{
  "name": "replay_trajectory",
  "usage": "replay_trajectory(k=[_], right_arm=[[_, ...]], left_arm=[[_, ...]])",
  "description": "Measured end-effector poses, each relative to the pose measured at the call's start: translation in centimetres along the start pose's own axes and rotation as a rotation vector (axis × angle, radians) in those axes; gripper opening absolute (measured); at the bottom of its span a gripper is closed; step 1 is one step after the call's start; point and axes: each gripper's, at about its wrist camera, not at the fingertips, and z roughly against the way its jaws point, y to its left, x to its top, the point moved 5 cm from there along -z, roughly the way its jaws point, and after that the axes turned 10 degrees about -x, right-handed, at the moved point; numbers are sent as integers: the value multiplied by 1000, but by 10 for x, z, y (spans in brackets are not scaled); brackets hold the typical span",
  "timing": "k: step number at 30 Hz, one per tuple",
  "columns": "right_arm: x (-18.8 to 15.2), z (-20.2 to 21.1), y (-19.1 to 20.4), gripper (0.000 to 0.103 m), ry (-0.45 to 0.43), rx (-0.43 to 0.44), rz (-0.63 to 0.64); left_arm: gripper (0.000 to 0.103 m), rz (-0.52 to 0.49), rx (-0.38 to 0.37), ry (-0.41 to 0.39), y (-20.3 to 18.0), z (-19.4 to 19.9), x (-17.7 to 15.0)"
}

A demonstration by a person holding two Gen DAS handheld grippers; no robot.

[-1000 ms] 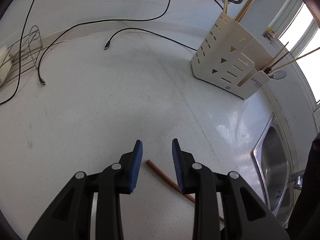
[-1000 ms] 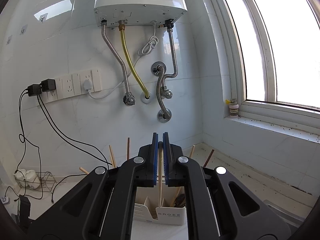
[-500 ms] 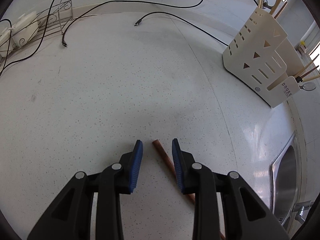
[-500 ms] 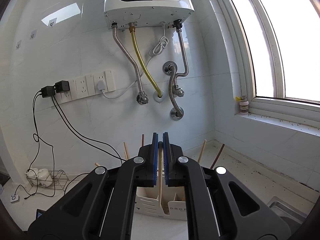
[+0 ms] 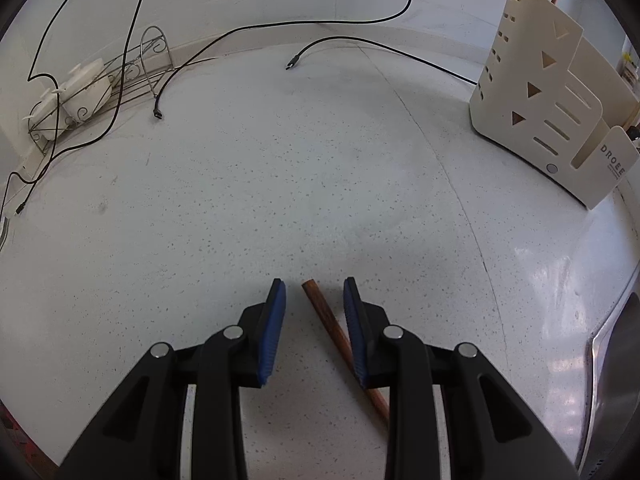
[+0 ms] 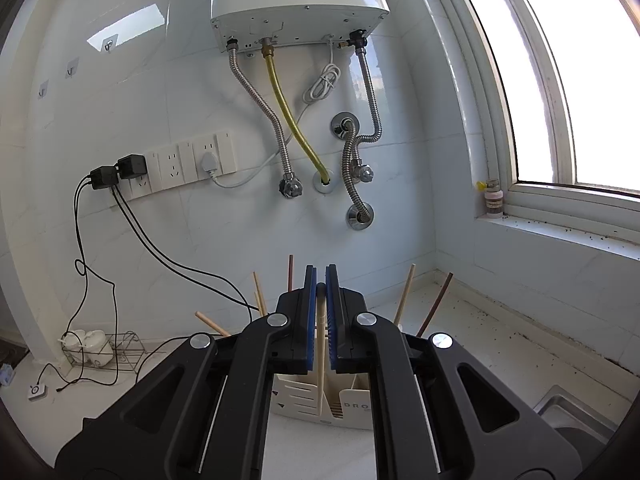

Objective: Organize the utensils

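Chopstick (image 5: pixel 334 328), the brown one, lies flat on the speckled white counter (image 5: pixel 280 168), running diagonally under my L gripper (image 5: pixel 314 294). Its blunt end sits between the two blue pads, closer to the R-hand pad (image 5: pixel 354 320); I can't tell if it touches that pad. L jaws stand apart, nothing clamped. Utensil holder (image 5: pixel 532 104), cream plastic w/ slots & triangle cut-outs, stands well apart at far R of the counter. Loose black cables (image 5: pixel 320 46) trail across the back, and a wire rack (image 5: pixel 120 76) w/ white ceramic pieces sits at back L.

My R gripper (image 6: pixel 321 292) is up above the holder (image 6: pixel 352 404), jaws pressed together on a pale chopstick (image 6: pixel 320 356) that hangs near-upright, lower end down in the holder's compartments; can't tell which one. Several other sticks (image 6: pixel 404 294) lean out of the holder on both sides. Behind: water heater (image 6: pixel 296 0) on the tiled wall, hoses, socket strip (image 6: pixel 184 164), window (image 6: pixel 560 60) at R.
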Motion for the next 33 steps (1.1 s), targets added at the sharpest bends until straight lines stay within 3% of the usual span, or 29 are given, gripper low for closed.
replay_trajectory(k=[3,9,16,25,28,33], right_arm=[[-2,0,-2,4,5,1,-4],[-4,0,-8,4,8,-1,-17],[-6,1,-10,4,10,6,-26],[-12,2,-8,5,25,33,-41],[-13,4,-6,4,23,26,-38],[-9,9,-2,4,12,-6,-41]], left_arm=[[29,30,28,-20,0,0,0],[16,18,57,-46,-5,-2,0],[8,33,53,-74,-5,-3,2],[7,67,-67,-49,-1,1,8],[7,28,-110,-93,-5,18,15],[7,-45,-254,-172,-16,57,34]])
